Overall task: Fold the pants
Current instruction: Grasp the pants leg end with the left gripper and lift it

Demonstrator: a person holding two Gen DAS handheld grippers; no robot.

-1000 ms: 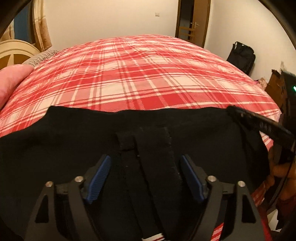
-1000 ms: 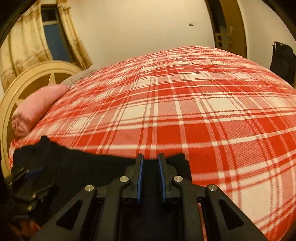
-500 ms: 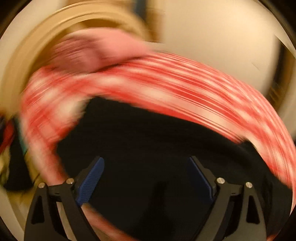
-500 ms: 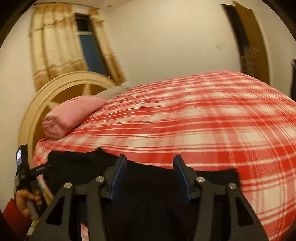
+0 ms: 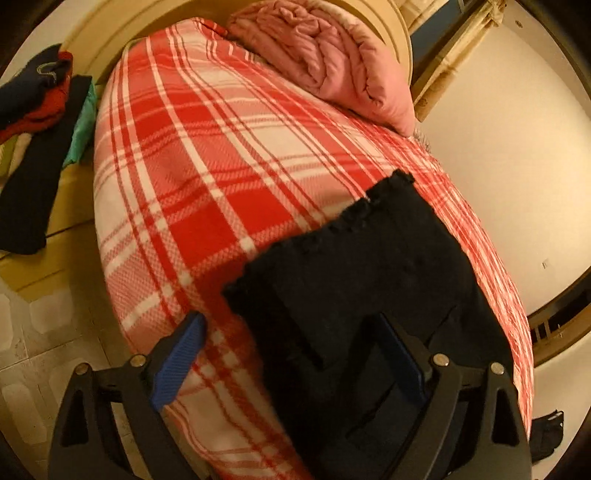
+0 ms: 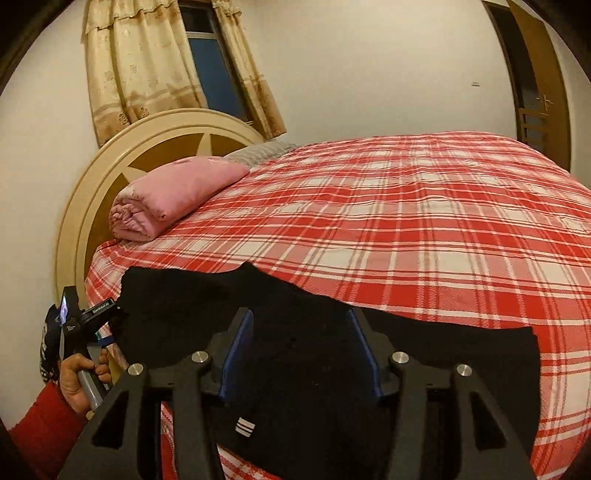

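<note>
The left wrist view looks down on a bed with a red and white checked blanket (image 5: pixel 207 177). The black pants (image 5: pixel 369 280) lie on the blanket, near the edge of the bed. They look folded into a flat dark shape. The left gripper (image 5: pixel 295 354) hangs over the near end of the pants with its two fingers spread wide. One blue pad (image 5: pixel 177 360) is over the blanket just beside the pants, and the other is over the pants. Nothing is pinched. A rolled pink quilt (image 5: pixel 325 62) sits at the head of the bed by the round headboard (image 5: pixel 391 29). A pile of clothes (image 5: pixel 33 96) lies beside the bed.

The right wrist view shows the same bed from the side. The pants (image 6: pixel 258 317) spread out along the near edge of the blanket (image 6: pixel 406 229). A small tag with white stripes (image 6: pixel 244 427) shows on them. The right gripper (image 6: pixel 300 354) is over the middle of the pants with its fingers partly apart. It grips no cloth. On the left, a hand (image 6: pixel 79 380) in a red sleeve (image 6: pixel 40 432) holds the left gripper (image 6: pixel 105 325) at the end of the pants. The pink quilt (image 6: pixel 173 195) rests by the headboard (image 6: pixel 110 162). Behind it are curtains (image 6: pixel 140 62) and a dark window (image 6: pixel 214 70).
</note>
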